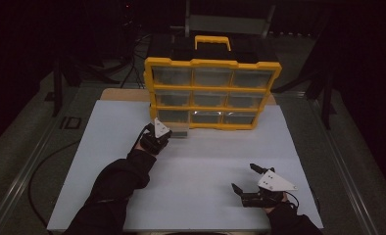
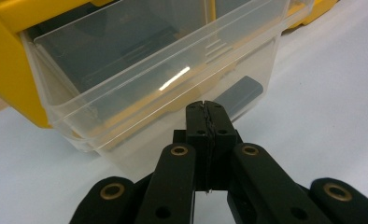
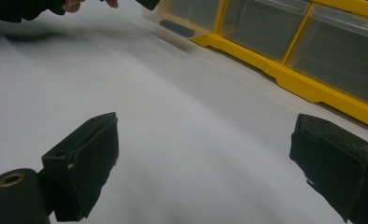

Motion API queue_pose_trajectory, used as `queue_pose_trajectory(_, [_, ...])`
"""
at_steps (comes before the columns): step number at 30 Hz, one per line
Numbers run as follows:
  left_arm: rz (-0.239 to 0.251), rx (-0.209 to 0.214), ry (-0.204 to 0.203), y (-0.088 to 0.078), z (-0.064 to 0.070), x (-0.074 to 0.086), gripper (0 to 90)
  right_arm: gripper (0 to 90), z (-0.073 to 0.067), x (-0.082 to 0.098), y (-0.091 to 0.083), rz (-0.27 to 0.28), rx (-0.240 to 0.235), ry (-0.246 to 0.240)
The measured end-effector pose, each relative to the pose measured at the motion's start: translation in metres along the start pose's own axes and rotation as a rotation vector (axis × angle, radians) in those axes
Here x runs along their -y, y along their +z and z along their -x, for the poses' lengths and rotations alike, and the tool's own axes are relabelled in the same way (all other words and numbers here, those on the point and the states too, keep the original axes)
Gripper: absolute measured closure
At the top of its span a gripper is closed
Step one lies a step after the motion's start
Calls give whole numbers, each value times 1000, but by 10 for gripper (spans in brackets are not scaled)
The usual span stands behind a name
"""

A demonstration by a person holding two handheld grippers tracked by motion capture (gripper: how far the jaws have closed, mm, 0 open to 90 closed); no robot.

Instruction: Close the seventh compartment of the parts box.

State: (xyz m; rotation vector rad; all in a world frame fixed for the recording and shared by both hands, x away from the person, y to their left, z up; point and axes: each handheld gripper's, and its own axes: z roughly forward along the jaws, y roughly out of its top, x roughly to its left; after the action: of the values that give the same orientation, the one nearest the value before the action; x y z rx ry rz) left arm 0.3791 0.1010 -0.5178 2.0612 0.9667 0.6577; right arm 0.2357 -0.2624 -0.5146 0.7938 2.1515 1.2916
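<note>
A yellow organiser (image 1: 213,62) with clear drawers stands upright at the back of the white table (image 1: 196,196). Its bottom-left drawer (image 2: 140,79) is pulled partway out, and a dark grey flat piece (image 2: 240,95) lies inside it. My left gripper (image 2: 205,106) is shut, pads pressed together, tips right at the drawer's clear front wall; nothing is visible between the pads. In the high view the left gripper (image 1: 171,132) sits at that drawer (image 1: 180,128). My right gripper (image 1: 243,177) rests open near the table's front right, nothing between its pads (image 3: 86,163).
The organiser's yellow carry handle (image 1: 212,41) sticks up at its top. Its other drawers (image 3: 261,28) sit closed in the frame. Dark stands and cables surround the table. White tabletop stretches between the two grippers.
</note>
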Motion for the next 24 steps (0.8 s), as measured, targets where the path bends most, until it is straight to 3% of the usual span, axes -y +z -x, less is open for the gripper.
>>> queue_pose_trajectory(24, [-5,-22,-12,12,-9,-6,900,82,0,0,0,3,0,3])
